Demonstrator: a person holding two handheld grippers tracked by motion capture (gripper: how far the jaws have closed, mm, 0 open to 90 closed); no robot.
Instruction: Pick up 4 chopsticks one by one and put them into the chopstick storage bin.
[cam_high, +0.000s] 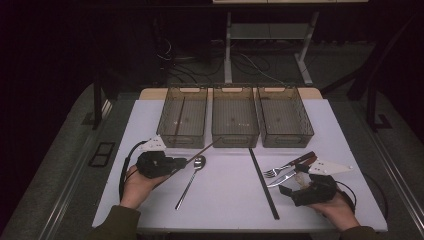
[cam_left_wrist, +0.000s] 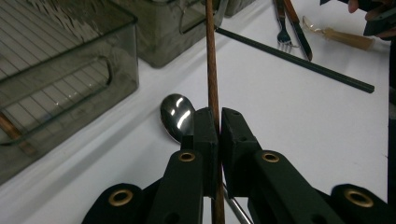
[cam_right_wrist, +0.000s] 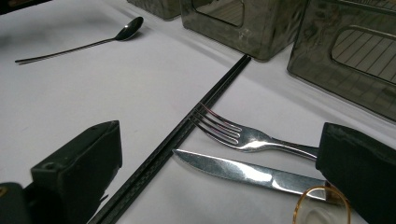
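1. The left gripper sits near the table's left front. Its jaws are clamped on a thin brown wooden chopstick.
2. In the high view, that chopstick runs up and to the right from the jaws. Its far end reaches the front wall of the middle bin.
3. A steel spoon lies on the white tabletop just right of the left gripper. Its bowl is right beside the jaws in the left gripper view.
4. The left bin already holds one brown stick, lying lengthwise inside it.
5. The right gripper rests at the table's right front with its jaws wide apart, holding nothing.
6. Between those open jaws in the right gripper view lie a fork and a table knife, side by side, tips pointing left.
7. A black chopstick lies diagonally on the table between the two grippers, just touching the fork's tines.
8. A clear amber spoon lies by the right gripper.
9. The right bin stands beside the middle one at the table's far edge.
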